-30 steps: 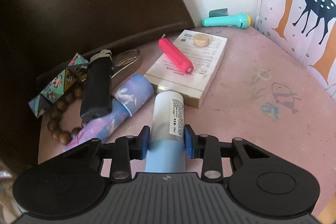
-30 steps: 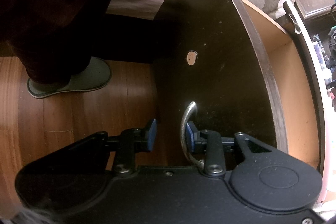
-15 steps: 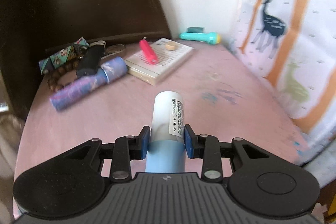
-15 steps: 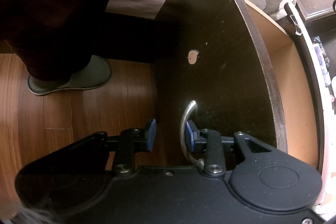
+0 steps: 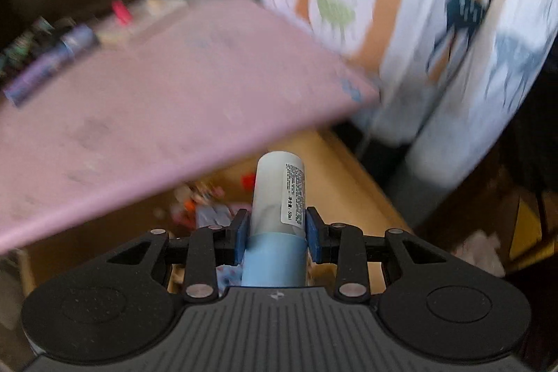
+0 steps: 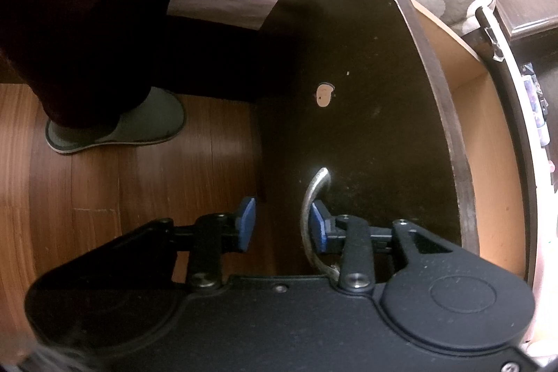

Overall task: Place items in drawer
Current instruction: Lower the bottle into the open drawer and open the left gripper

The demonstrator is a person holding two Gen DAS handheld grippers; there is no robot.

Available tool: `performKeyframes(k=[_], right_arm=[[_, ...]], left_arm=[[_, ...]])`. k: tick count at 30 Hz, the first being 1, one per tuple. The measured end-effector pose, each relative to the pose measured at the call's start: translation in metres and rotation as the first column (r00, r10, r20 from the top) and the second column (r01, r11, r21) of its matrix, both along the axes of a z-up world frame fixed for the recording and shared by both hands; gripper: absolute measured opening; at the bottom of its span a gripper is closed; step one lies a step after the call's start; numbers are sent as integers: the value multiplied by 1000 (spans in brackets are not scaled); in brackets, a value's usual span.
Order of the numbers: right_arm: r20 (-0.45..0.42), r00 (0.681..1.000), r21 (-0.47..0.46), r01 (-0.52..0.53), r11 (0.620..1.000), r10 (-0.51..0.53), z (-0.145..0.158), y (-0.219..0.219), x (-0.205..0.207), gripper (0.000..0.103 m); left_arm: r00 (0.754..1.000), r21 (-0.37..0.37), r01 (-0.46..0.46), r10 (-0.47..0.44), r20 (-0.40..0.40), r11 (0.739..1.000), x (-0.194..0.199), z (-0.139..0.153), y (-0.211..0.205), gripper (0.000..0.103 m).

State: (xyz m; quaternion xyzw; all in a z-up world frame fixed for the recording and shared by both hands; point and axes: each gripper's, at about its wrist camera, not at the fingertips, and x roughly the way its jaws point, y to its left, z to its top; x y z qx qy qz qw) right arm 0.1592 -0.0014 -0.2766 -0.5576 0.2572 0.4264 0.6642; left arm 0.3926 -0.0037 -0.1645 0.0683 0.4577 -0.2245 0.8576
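We have the pale blue bottle (image 5: 279,197) clamped between the pads of the left gripper (image 5: 277,230), held near its lower, bluer part, with the labelled upper half sticking forward over the open drawer (image 5: 352,183). The view is heavily blurred, so we judge the gripper is on the move, and that is the first risk: a smooth round bottle gripped low can pivot or slide out between the pads if we swing it fast.

The pink worktop (image 5: 167,86) overhangs the back of the drawer, just above the bottle's tip. If we push forward rather than down, the cap may knock the worktop's edge and twist the bottle loose.

Small colourful things already lie in the drawer below; they are too blurred to name. Letting go from high up could send the bottle bouncing or rolling among them, so we would want to lower it close first.

The right gripper (image 6: 280,225) stands apart, its right pad just inside the curved metal handle (image 6: 312,215) on the dark drawer front (image 6: 366,128), not clamped on it. Hooked that loosely, it could slip off, and the drawer might drift while we are lowering the bottle.
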Motion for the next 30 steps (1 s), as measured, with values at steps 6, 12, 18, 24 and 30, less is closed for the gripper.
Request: performKeyframes(k=[6,12,18,24,30], right_arm=[[4,1000,-10,-3,1000,3,-1,1,0,37],[7,1000,-12,9,1000,-9,-4,13,1,37],[11,1000,-7,3,1000,-2,-5,11,0,38],[11,1000,-5,3,1000,-3,-3,7,-1,38],[11,1000,-5,4,1000,-4,-2,5,0,38]], left_arm=[[986,117,39,-19,-165,992,30,-72,-43,32],[967,93,19,5,-256,996,40,-114,-62,32],[958,74,11,10,-288,997,38,-129,-71,32],[962,110,51,-19,-274,993,36,-129,-82,47],[974,167,47,-8,-225,985,32,-113,-85,56]])
